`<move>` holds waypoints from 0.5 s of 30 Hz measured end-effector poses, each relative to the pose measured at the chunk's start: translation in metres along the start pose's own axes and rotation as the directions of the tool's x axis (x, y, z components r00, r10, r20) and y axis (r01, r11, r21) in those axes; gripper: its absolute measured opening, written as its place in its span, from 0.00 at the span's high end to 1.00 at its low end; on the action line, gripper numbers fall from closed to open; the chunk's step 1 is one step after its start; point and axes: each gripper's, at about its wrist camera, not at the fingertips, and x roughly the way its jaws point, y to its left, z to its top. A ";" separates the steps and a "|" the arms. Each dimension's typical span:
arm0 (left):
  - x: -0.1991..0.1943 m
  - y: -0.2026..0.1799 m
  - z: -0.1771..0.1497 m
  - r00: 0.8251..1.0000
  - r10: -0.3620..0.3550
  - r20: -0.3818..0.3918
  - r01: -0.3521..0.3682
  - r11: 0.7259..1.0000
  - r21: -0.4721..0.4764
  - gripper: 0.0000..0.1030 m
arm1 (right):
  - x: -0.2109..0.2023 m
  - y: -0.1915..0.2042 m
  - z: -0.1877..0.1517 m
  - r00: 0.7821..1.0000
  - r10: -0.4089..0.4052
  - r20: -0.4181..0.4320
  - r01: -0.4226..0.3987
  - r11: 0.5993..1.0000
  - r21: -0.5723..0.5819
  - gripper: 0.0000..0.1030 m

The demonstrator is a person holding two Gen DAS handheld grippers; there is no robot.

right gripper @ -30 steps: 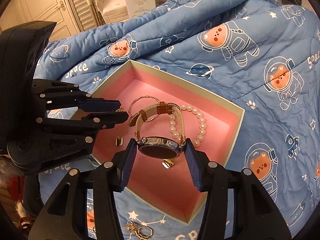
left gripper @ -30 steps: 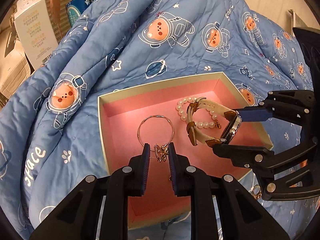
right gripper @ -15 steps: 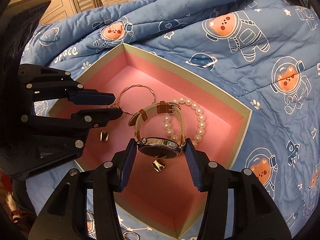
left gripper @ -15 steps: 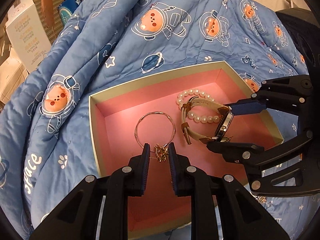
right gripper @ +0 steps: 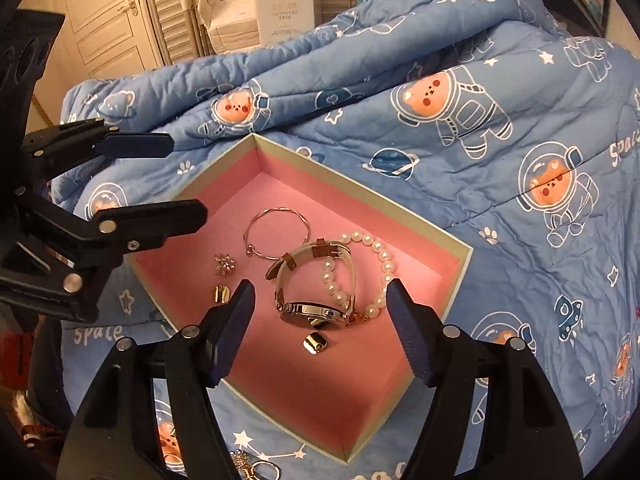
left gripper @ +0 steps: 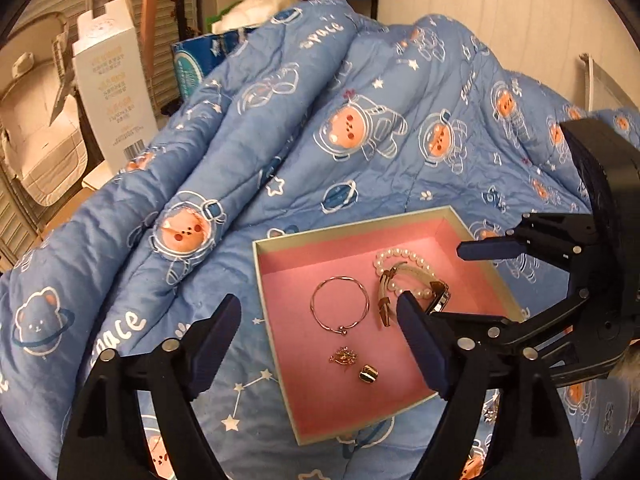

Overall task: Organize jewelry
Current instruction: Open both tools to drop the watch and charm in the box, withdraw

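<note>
A pink-lined box (left gripper: pixel 276 304) (right gripper: pixel 456 272) lies on the blue quilt. In it lie a thin bangle (left gripper: pixel 340 309) (right gripper: pixel 277 233), a pearl bracelet (left gripper: pixel 404 258) (right gripper: pixel 380 256), a watch with a cream strap (left gripper: pixel 438 300) (right gripper: pixel 314 312), a small gold charm (left gripper: pixel 344 357) (right gripper: pixel 224 264) and two gold clips (left gripper: pixel 368 373) (right gripper: pixel 315 343). My left gripper (left gripper: pixel 320 344) is open and empty above the box's near left side. My right gripper (right gripper: pixel 320 332) is open and empty, its fingers either side of the watch.
A blue astronaut-print quilt (left gripper: pixel 320 120) (right gripper: pixel 480 120) covers the bed. More jewelry lies on the quilt by the box's near corner (right gripper: pixel 256 468). White cartons (left gripper: pixel 116 92) and shelving stand behind the bed. A door (right gripper: pixel 104 16) is at far left.
Both grippers have opened and drawn back up. The left one let the gold charm fall into the box. The right one let go of the watch, which now lies in the box.
</note>
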 end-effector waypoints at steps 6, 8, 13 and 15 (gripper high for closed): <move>-0.031 0.000 -0.028 0.999 0.005 0.044 -0.003 0.999 -0.050 0.11 | -0.038 -0.003 -0.018 0.995 0.014 0.096 -0.023 0.996 0.090 0.30; -0.038 0.001 -0.040 0.999 -0.002 0.046 0.006 0.997 -0.075 0.11 | -0.051 -0.003 -0.029 0.993 0.017 0.118 -0.031 0.993 0.115 0.30; -0.047 0.000 -0.066 0.999 -0.012 0.043 0.017 0.994 -0.108 0.10 | -0.067 -0.002 -0.056 0.992 0.037 0.118 -0.054 0.988 0.144 0.30; -0.049 -0.002 -0.076 0.999 -0.005 0.032 0.009 0.993 -0.115 0.10 | -0.071 0.001 -0.067 0.993 0.038 0.115 -0.055 0.988 0.144 0.30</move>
